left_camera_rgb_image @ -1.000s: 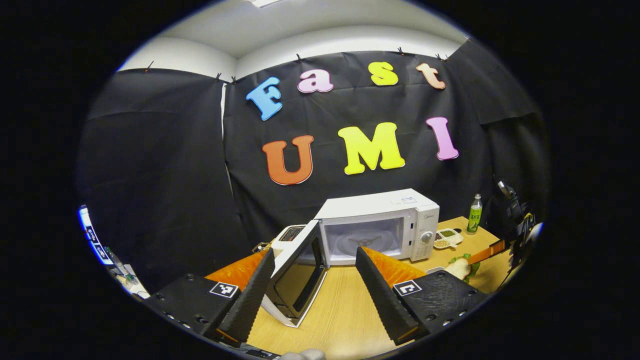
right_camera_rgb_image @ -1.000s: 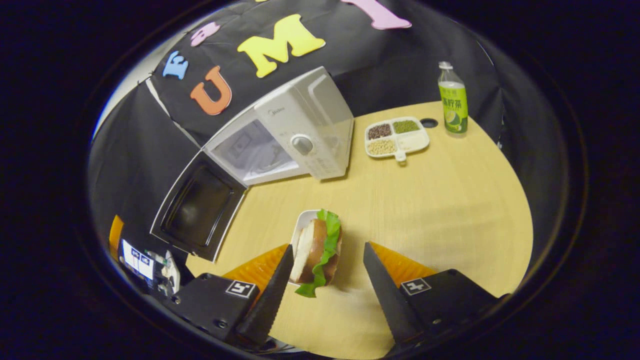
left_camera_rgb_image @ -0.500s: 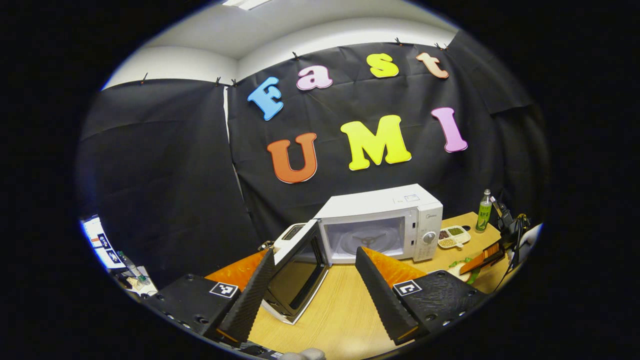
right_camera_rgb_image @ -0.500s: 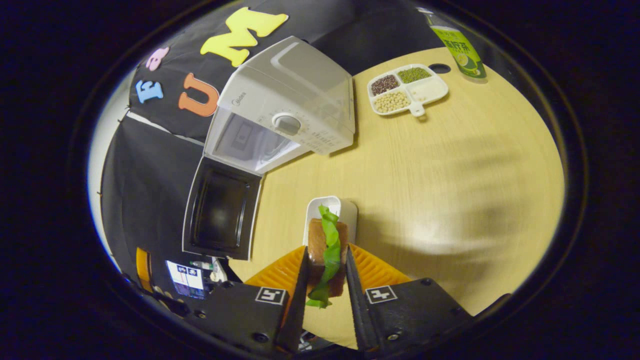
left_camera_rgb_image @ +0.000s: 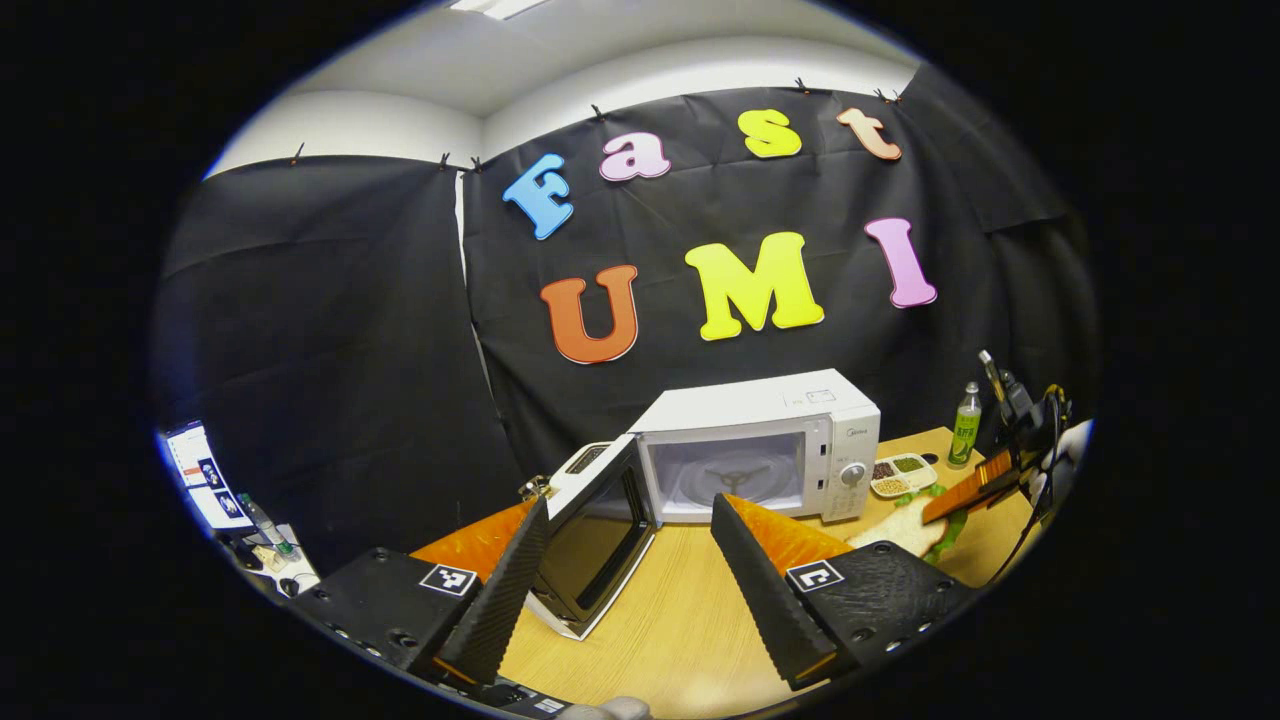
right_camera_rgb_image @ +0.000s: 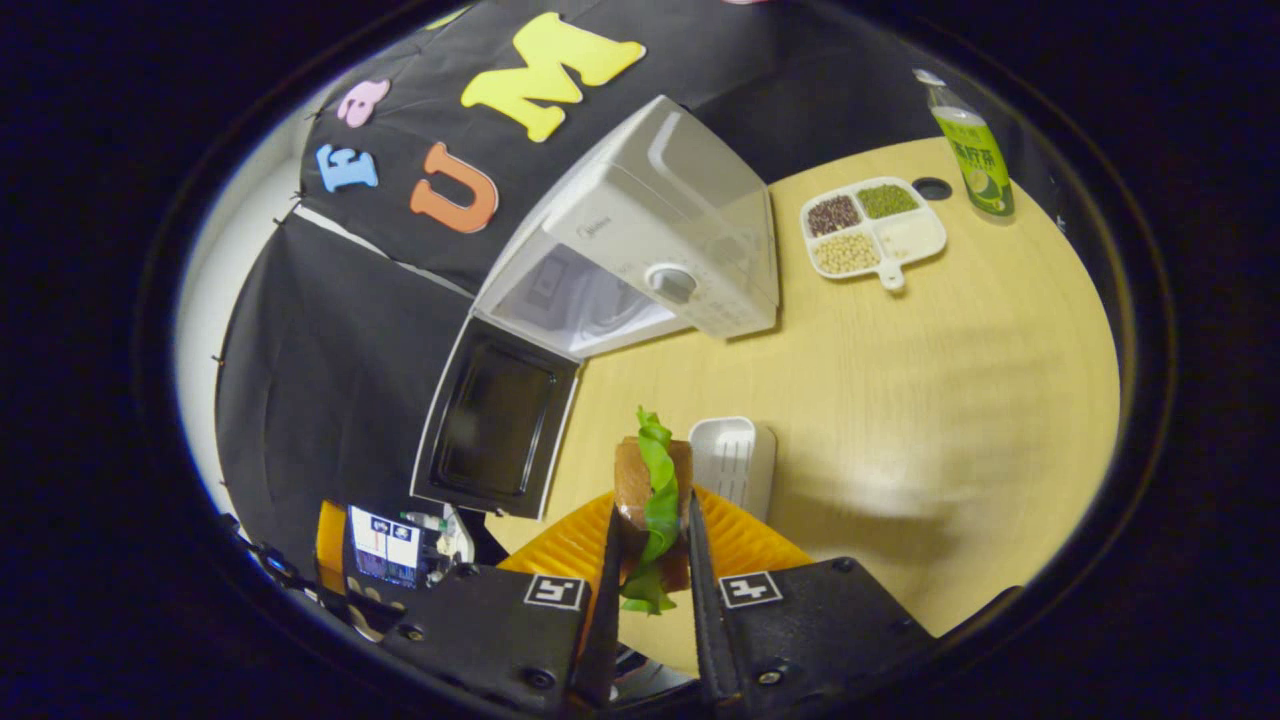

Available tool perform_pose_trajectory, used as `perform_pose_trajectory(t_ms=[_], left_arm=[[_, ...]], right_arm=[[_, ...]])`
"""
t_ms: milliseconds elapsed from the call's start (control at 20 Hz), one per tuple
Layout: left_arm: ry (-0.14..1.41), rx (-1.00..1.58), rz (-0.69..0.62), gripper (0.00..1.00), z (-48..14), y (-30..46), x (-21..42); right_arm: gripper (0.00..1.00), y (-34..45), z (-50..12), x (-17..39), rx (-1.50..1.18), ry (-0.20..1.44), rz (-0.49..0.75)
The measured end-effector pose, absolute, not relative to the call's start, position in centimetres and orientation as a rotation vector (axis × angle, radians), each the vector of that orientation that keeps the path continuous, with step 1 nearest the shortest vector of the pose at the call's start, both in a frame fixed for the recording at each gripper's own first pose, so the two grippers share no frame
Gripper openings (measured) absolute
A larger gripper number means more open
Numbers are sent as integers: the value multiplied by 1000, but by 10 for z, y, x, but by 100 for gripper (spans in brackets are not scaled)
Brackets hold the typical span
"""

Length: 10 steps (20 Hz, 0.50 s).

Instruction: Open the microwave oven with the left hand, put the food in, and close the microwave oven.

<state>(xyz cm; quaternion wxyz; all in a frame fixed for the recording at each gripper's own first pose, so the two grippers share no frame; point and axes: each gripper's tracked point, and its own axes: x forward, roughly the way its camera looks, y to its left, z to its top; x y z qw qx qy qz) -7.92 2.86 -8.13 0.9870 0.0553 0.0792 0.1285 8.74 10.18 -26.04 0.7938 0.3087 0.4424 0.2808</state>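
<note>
Right gripper [right_camera_rgb_image: 652,560]: at bottom centre of the right gripper view, both fingers pressed against the sides of the sandwich [right_camera_rgb_image: 652,500], which stands on edge between them with a green lettuce leaf down its middle.
Left gripper [left_camera_rgb_image: 625,570]: at the bottom of the left gripper view, fingers spread wide with nothing between them, above the table [left_camera_rgb_image: 680,620].
White tray [right_camera_rgb_image: 735,455]: on the table just right of the sandwich, bare.
Microwave oven [right_camera_rgb_image: 650,240]: upper centre of the right gripper view, cavity exposed.
Door [right_camera_rgb_image: 498,418]: swung fully open, left of centre.
Sectioned dish [right_camera_rgb_image: 872,225]: upper right, holding beans and grains.
Green bottle [right_camera_rgb_image: 968,140]: upright near the far table edge, beside the dish.
</note>
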Motion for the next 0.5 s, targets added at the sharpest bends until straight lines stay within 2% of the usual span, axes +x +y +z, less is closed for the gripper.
perform_pose_trajectory(t_ms=[50,100,150,200,250,300,400,450,500], left_arm=[[158,114,248,96,-83,33,-80],[155,119,237,96,-84,39,-81],[155,120,221,96,-87,45,-82],[165,118,203,96,-92,50,-83],[170,113,185,96,-96,55,-85],[168,113,166,96,-97,62,-84],[146,129,151,96,-98,77,-84],[136,134,141,97,-101,85,-85],[122,133,136,96,-102,92,-83]], right_arm=[[27,109,-248,91,689,918,595],[25,120,-236,97,719,869,585],[33,131,-226,105,748,822,570],[24,143,-219,112,765,769,550],[24,154,-213,120,790,715,522],[33,167,-208,130,827,661,488],[32,197,-205,149,883,558,411],[24,213,-209,159,903,528,390],[32,232,-212,168,934,501,377]])
